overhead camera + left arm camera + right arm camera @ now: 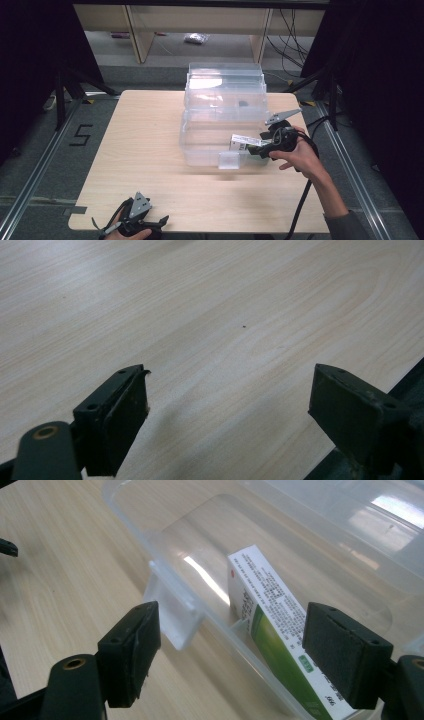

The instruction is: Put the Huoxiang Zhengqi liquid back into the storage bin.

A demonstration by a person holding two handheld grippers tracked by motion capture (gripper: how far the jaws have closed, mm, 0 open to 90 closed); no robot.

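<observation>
I'm looking at one small carton (272,630), white with a green panel and fine black print down one long face. It lies slanted inside the clear plastic bin (200,145), one end against the bin's near wall, close to the flat clear latch tab (172,612) that hangs off the rim. My right gripper (232,655) hovers at that wall with its jaws apart. The carton's lower end sits between them, but I see a gap on the left side, and I can't tell if the right pad touches the box.

From the high view I get the layout: the bin stands mid-bench with its clear lid (225,82) propped open behind it, and my right hand (295,155) comes in from the right side at the bin's front corner. The right gripper view gives me what the high one can't, the print on the carton and its lean against the wall.

My left gripper (142,220) rests at the near edge of the bench (140,150), well apart from the bin. In the left gripper view its jaws stand wide apart over bare wood grain, nothing between them.

Count: one carton, one bin, one lid, two grippers.
</observation>
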